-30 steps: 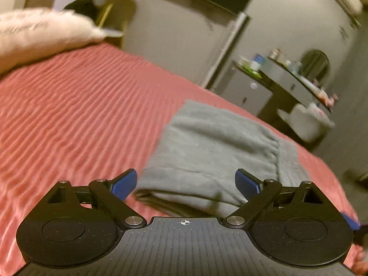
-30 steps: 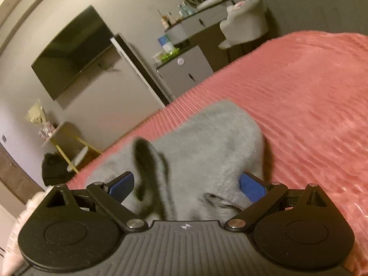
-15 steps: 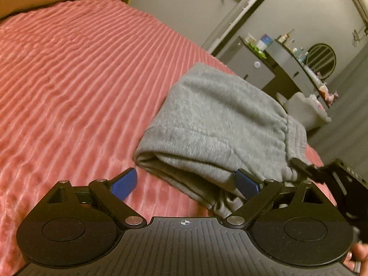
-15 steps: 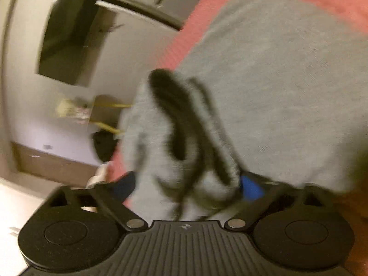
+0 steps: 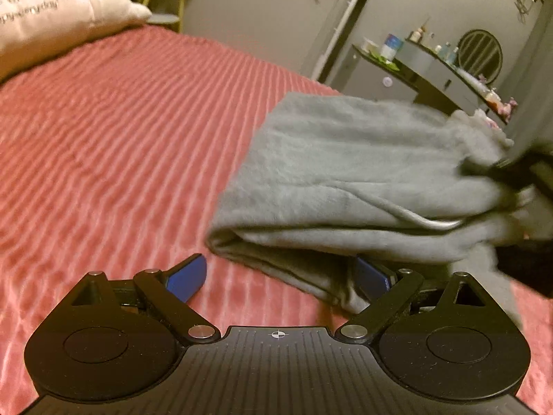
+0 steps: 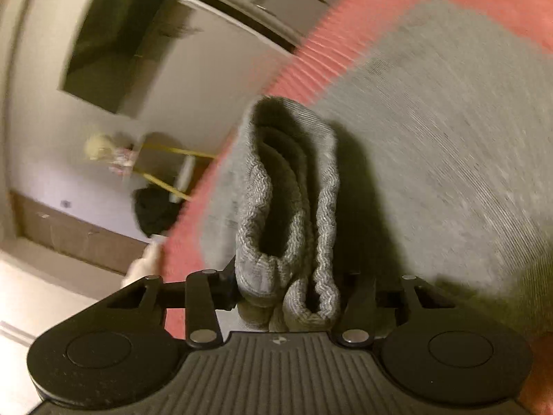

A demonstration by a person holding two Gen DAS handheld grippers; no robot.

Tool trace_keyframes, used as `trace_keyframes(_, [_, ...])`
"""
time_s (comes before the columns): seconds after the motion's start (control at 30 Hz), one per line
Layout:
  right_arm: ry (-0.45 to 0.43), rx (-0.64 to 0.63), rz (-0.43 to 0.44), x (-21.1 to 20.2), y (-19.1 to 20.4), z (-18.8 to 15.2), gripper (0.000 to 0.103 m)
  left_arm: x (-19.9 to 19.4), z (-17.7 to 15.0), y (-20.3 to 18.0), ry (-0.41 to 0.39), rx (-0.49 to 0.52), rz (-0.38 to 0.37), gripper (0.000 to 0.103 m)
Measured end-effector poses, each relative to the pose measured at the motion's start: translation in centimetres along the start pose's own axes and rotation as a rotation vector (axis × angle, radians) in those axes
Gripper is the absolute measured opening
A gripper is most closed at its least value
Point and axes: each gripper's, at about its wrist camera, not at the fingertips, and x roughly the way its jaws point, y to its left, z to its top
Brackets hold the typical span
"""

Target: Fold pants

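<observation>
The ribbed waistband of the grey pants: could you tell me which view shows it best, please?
The right wrist view: the ribbed waistband fills the centre, bunched inside the right gripper. The left wrist view shows only the folded pants, blurred.

A bed covered by a salmon-pink, ribbed plush bedspread (image 5: 114,145) carries everything here; its raised stripes run across the whole surface and blur toward the near edge. Directly on it lie the folded grey knitted fleece pants (image 5: 345,180), stacked in several layers on the right part of the cover, with their thick folded edge facing the near side. At the far left corner a cream-white pillow with dark printed lettering (image 5: 52,17) rests on the bedspread, well apart from the pants.
</observation>
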Motion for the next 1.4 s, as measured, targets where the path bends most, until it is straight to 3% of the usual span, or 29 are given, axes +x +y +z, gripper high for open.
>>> trace_keyframes(0.07, [-0.021,-0.022,0.039,-1.4,1.2,0.3,0.043,0.3,0.0,-0.3,-0.006,0.009,-0.015,0.097])
trace_keyframes(0.17, [-0.053,-0.045,0.075,-3.5,2.6,1.0,0.043,0.8,-0.3,-1.3,-0.01,0.078,0.04,0.096])
trace_keyframes(0.3, [-0.098,-0.052,0.103,-5.5,2.5,1.9,0.043,1.3,-0.1,-0.9,-0.032,0.067,0.124,0.079])
trace_keyframes(0.37, [-0.119,-0.044,0.093,-6.6,2.0,2.0,0.043,1.2,0.1,-0.3,-0.036,0.028,0.101,0.076])
trace_keyframes(0.4, [-0.127,-0.04,0.087,-7.0,1.6,2.1,0.043,1.0,0.1,-0.2,-0.04,0.022,0.091,0.07])
trace_keyframes(0.43, [-0.136,-0.036,0.073,-7.3,1.0,2.3,0.043,0.8,0.1,-0.3,-0.045,0.026,0.071,0.056])
trace_keyframes(0.5, [-0.144,-0.018,0.046,-7.6,0.1,2.5,0.043,0.4,0.0,-0.8,-0.054,0.049,0.039,0.049])
trace_keyframes(0.63, [-0.143,0.016,-0.006,-7.9,-2.1,2.5,0.043,0.2,-0.5,-1.9,-0.077,0.12,0.08,0.055])
trace_keyframes(0.8, [-0.105,0.046,-0.05,-6.6,-5.0,1.7,0.045,0.5,-0.3,-1.1,-0.058,0.061,0.111,0.073])
trace_keyframes(0.87, [-0.093,0.068,-0.09,-6.0,-6.4,1.8,0.055,0.5,-0.3,-1.1,-0.06,0.048,0.12,0.079])
trace_keyframes(0.93, [-0.082,0.101,-0.125,-5.9,-8.1,1.5,0.079,0.6,-0.3,-0.9,-0.054,0.033,0.101,0.085])
trace_keyframes(1.0, [-0.066,0.156,-0.081,-5.7,-9.4,1.5,0.08,1.0,0.0,-0.7,-0.05,0.021,0.079,0.085])
trace_keyframes(1.13, [-0.023,0.169,-0.02,-4.8,-9.4,1.7,0.098,1.6,-0.1,-1.7,-0.062,0.073,0.089,0.087])
trace_keyframes(1.23, [0.008,0.111,-0.04,-3.6,-8.2,1.6,0.094,2.1,-0.8,-3.0,-0.063,0.173,0.107,0.089])
trace_keyframes(1.27, [0.009,0.084,-0.056,-3.3,-7.8,1.7,0.087,2.2,-1.1,-3.4,-0.064,0.203,0.118,0.089])
trace_keyframes(1.3, [0.011,0.066,-0.085,-3.4,-7.4,1.6,0.054,2.2,-1.1,-3.6,-0.072,0.218,0.126,0.089])
trace_keyframes(1.33, [0.015,0.055,-0.108,-3.4,-7.1,1.6,0.044,2.1,-1.2,-3.7,-0.08,0.223,0.128,0.089])
trace_keyframes(1.4, [-0.011,0.05,-0.087,-4.1,-6.3,1.6,0.043,2.1,-1.1,-3.6,-0.091,0.213,0.142,0.085])
